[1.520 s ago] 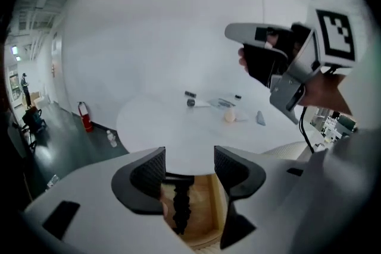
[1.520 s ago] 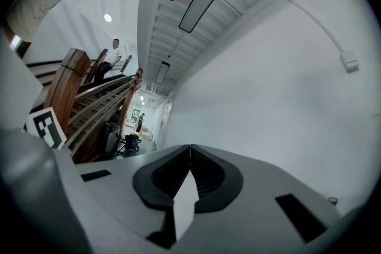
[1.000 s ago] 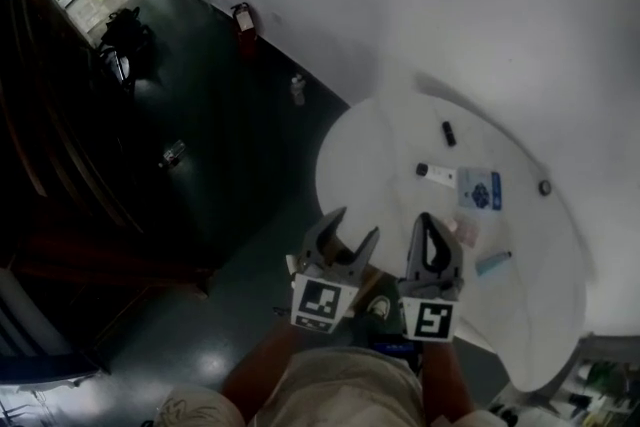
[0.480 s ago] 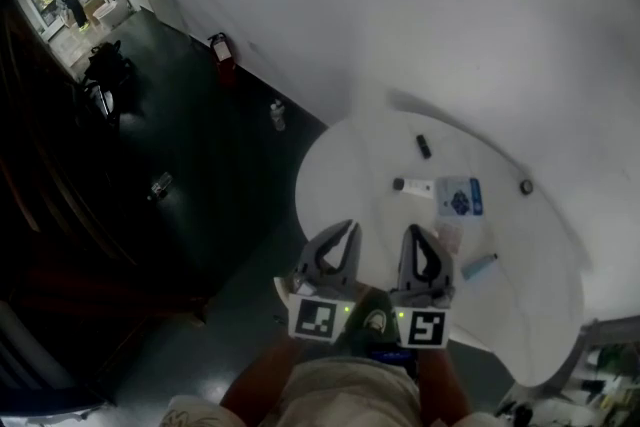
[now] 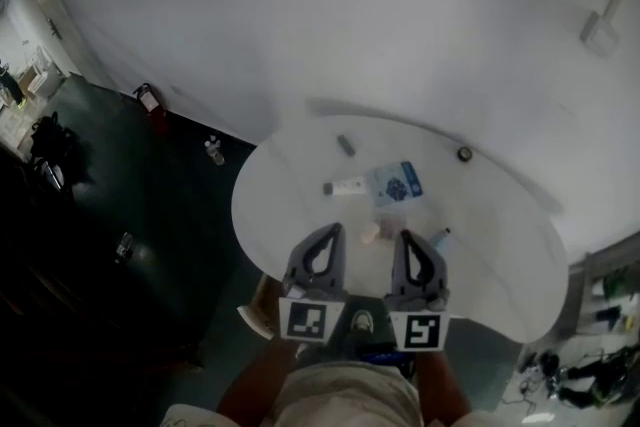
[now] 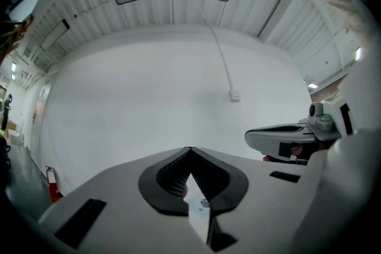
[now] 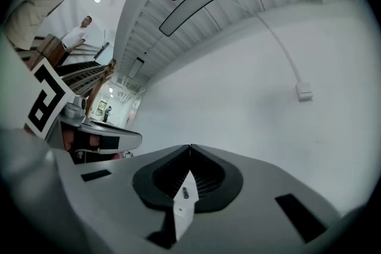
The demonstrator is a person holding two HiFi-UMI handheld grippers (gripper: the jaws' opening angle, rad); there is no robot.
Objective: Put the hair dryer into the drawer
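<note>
No hair dryer or drawer shows; the left gripper, just closed, and the right gripper are shut, empty.

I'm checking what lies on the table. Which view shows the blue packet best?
The head view: the blue packet lies in plain sight on the white table. Both gripper views face the wall; just a sliver of table shows, with no packet discernible.
</note>
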